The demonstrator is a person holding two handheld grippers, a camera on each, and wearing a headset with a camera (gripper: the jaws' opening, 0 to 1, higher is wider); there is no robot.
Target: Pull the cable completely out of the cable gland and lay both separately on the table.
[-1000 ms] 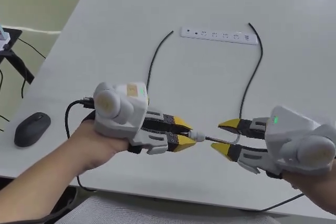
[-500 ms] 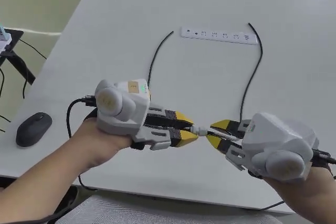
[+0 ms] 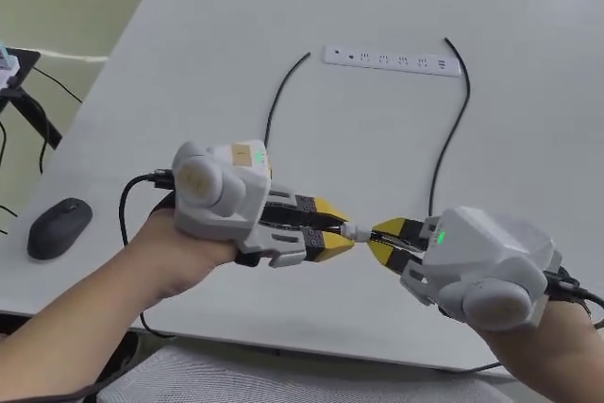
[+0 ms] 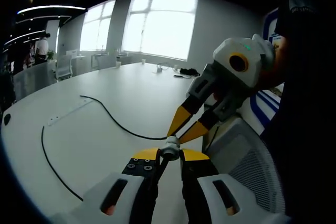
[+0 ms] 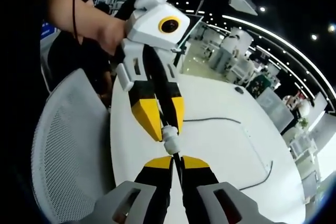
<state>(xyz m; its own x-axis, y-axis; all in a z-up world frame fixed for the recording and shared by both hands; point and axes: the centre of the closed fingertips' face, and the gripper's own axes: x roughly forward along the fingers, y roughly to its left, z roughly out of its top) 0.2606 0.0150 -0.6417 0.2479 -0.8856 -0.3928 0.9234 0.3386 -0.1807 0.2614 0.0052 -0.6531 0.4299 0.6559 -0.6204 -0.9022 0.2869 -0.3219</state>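
The white cable gland sits between the yellow tips of my left gripper, which is shut on it above the table's near edge. In the left gripper view the gland is pinched in that gripper. A black cable runs from the gland across the table toward the power strip. My right gripper is shut on the cable right beside the gland. In the right gripper view the cable passes between that gripper, just below the gland.
A white power strip lies at the far side of the white table. A second loose black cable lies left of centre. A dark mouse rests near the left edge. A mesh chair stands below the table edge.
My right gripper has moved left up to the gland and gone from open to shut on the cable. The left gripper has stayed put with the gland.
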